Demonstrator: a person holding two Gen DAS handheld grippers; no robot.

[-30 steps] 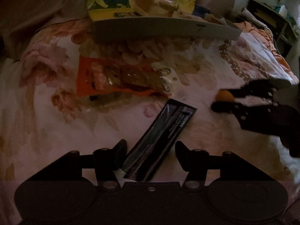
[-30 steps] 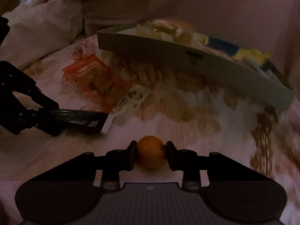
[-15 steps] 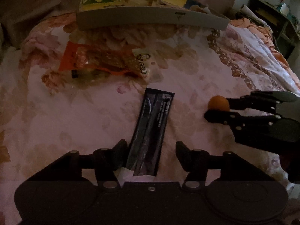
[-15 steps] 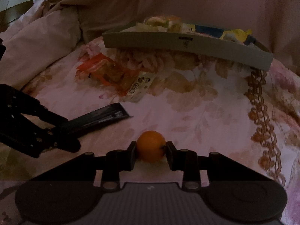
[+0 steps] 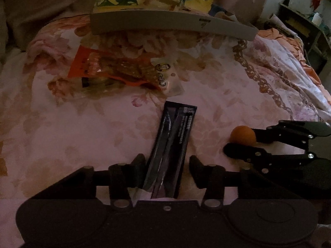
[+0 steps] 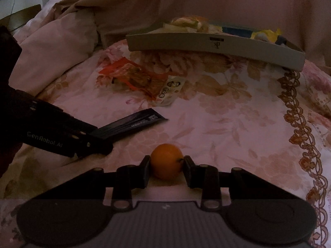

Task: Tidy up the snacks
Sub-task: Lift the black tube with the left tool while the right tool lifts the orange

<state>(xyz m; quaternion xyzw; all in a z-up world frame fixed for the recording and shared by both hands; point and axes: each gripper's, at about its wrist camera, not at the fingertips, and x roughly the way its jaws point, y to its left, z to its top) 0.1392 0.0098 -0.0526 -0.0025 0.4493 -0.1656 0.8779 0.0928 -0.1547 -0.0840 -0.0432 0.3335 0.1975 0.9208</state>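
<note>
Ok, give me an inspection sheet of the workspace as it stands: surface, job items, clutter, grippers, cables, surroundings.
Surface: floral bedspread, rumpled at the far left.
Job's things: grey tray at the far side, already heaped with snack packs; orange packet and a white sachet lying before it; black sachet between the fingers of the left gripper; small orange fruit.
Clutter: nothing seen beyond the snacks.
Grippers: left open around the black sachet, not closed on it; right gripper shut on the orange fruit.
Cables: nothing seen.
Surroundings: dim room; dark shelf at the far right, orange cloth beside the bed.
</note>
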